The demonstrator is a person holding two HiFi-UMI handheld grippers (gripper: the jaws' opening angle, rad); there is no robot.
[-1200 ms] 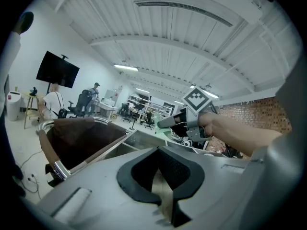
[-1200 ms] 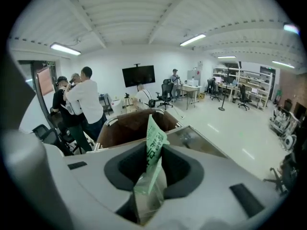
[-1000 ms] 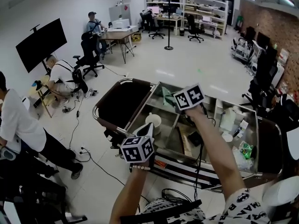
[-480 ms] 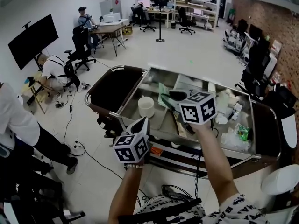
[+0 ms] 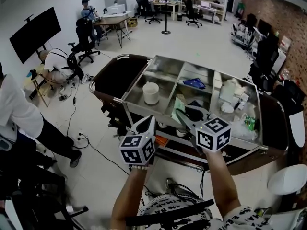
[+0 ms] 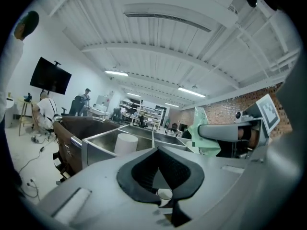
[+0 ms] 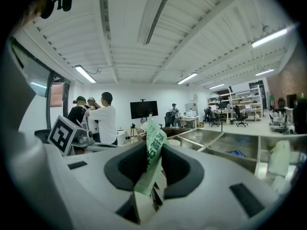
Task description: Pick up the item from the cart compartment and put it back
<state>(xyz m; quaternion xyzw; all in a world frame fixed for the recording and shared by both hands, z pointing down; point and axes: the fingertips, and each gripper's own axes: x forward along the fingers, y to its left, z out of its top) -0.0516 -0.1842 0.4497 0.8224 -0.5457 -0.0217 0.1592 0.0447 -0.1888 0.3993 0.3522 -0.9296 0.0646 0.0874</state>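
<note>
The long steel cart with brown ends [image 5: 117, 83] is the biggest thing here, and our worry begins at it. The right gripper [image 7: 152, 169] is clamped on the thin pale-green printed plastic packet [image 7: 154, 145], which stands up between the pads and hangs above the middle near compartment of the cart, free of its floor. We judge that the picking is done and the putting back remains.

The packet is soft and much of it stands free beyond the pads, so it can bend, slide out and drop outside the cart's near rim. If the gripper goes down at a slant, the packet can catch on a steel divider of the cart and fall in the wrong compartment. The left gripper [image 6: 158, 150], its jaws together on nothing, hovers just before the cart's near rim and could knock it.

In the cart, the right compartment holds white bottles and boxes [image 5: 232, 94]. The left compartment holds one white round tub [image 5: 150, 93]. The middle far compartment holds a flat blue piece [image 5: 194, 83]. What lies in the middle near compartment, under the packet, we cannot tell.
</note>
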